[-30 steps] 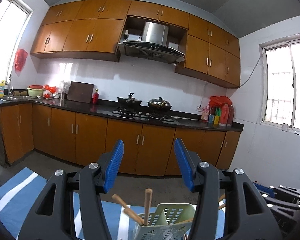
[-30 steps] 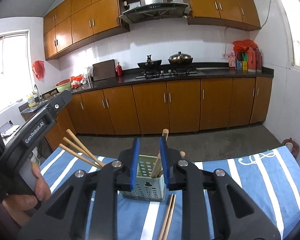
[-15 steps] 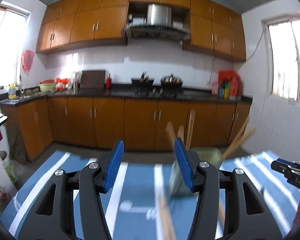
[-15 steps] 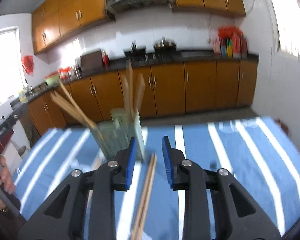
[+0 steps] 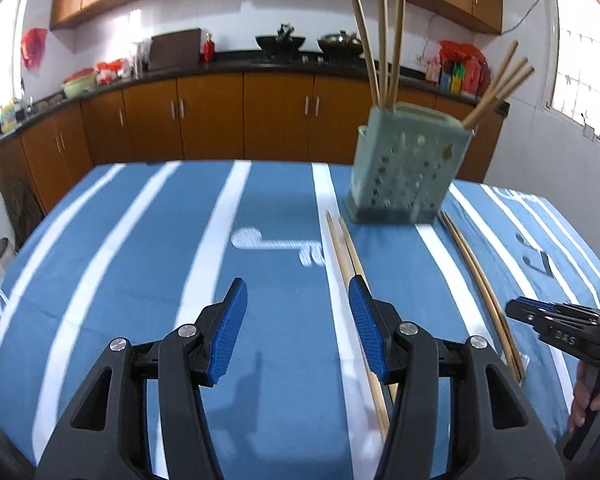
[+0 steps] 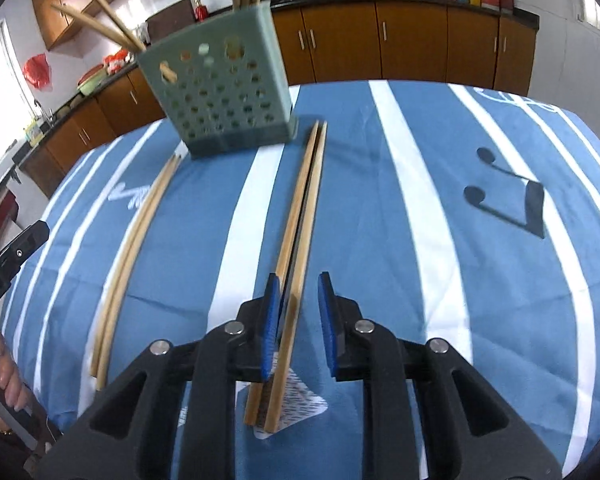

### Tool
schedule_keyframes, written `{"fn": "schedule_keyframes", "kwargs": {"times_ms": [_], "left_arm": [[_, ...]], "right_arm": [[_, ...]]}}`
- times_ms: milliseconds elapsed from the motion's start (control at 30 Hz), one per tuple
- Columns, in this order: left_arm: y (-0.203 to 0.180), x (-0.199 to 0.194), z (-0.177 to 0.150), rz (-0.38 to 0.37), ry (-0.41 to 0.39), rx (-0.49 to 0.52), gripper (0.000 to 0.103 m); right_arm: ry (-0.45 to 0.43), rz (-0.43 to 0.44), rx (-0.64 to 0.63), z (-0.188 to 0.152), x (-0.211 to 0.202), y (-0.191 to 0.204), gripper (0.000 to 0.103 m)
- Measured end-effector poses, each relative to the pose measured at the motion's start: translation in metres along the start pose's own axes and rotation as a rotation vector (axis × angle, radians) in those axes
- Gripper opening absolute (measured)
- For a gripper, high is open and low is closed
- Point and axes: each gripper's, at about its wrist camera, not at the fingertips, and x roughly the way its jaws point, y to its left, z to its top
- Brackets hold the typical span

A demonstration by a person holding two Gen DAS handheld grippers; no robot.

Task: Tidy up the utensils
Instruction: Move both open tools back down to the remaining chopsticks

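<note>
Right gripper [image 6: 298, 320] low over table [image 6: 440, 280], fingers closing around one chopstick pair [image 6: 300, 216], not yet pinching; left gripper [image 5: 298, 322] fingers spread, empty, beside second pair [image 5: 344, 248]; farther, green holder [image 6: 224, 92] upright with chopsticks

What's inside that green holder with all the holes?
Wooden chopsticks stand in the green holder, some upright, some leaning out a corner. Their lower ends, and anything at the bottom, are hidden by its walls.

The left gripper [image 5: 298, 308] tilts downward, its jaws half apart and empty. The right gripper [image 6: 298, 306] angles down more steeply, its jaws narrow and closing, with chopsticks [image 6: 300, 240] lying between them.
</note>
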Motion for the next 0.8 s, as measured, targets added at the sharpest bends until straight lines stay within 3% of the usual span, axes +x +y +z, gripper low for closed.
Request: {"fn": "schedule_keyframes", "kwargs": {"times_ms": [267,367,567,800], "left_arm": [[-0.010,0.013,-0.015,-0.034,0.071,0.009,0.048],[-0.015,0.018,-0.017,-0.047,0.097,0.016,0.043],[-0.027,0.028,-0.026,-0.071,0.150,0.040,0.035],[-0.040,0.038,-0.033,-0.080,0.201,0.081,0.026]], "right_arm": [[0.004,-0.048,-0.043,-0.003,0.008,0.004,0.017],[-0.007,-0.108,-0.068,-0.002,0.010,0.004,0.008],[-0.029,-0.228,0.094,0.006,0.007,-0.036,0.007],[-0.031,-0.232,0.107,0.005,0.004,-0.048,0.008]]}}
